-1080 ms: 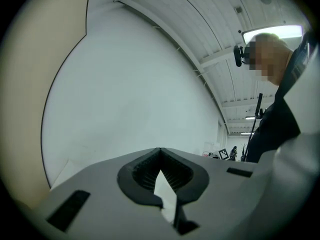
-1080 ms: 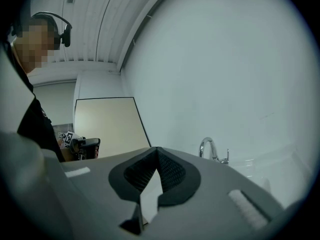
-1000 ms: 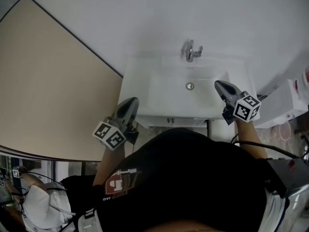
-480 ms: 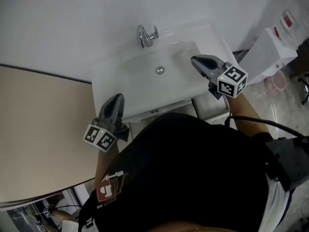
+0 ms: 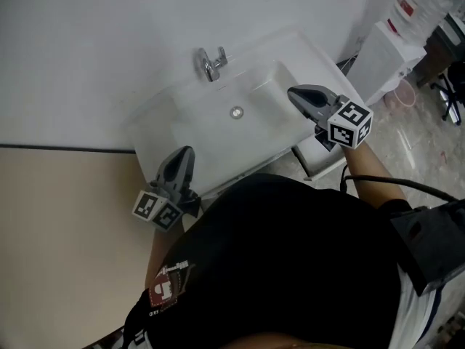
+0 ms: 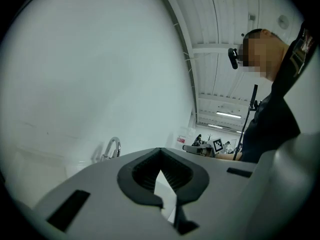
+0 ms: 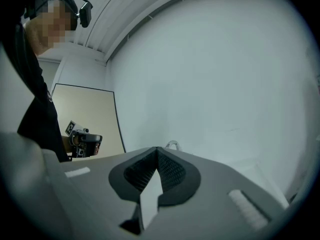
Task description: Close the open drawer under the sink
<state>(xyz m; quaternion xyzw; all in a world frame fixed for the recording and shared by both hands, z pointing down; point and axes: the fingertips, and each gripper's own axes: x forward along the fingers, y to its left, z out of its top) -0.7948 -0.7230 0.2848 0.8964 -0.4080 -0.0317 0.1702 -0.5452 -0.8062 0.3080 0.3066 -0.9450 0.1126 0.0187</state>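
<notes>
Drawer (image 5: 320,167) pulled out beneath the white sink's (image 5: 290,60) front right corner, pale rim showing just below the right tongs (image 5: 294,93). Both tongs pressed together, holding nothing: right pair over the sink's right rim, left tongs (image 5: 184,153) at the front left edge, beige panel (image 5: 65,231) close alongside. Open floor (image 5: 407,147) right of the drawer, up to a white box (image 5: 378,53) and pink bucket (image 5: 400,95). Since a second ago: sink swung onto a slant in the head view, faucet (image 5: 211,62) farther left, right tongs kept over the same rim.
</notes>
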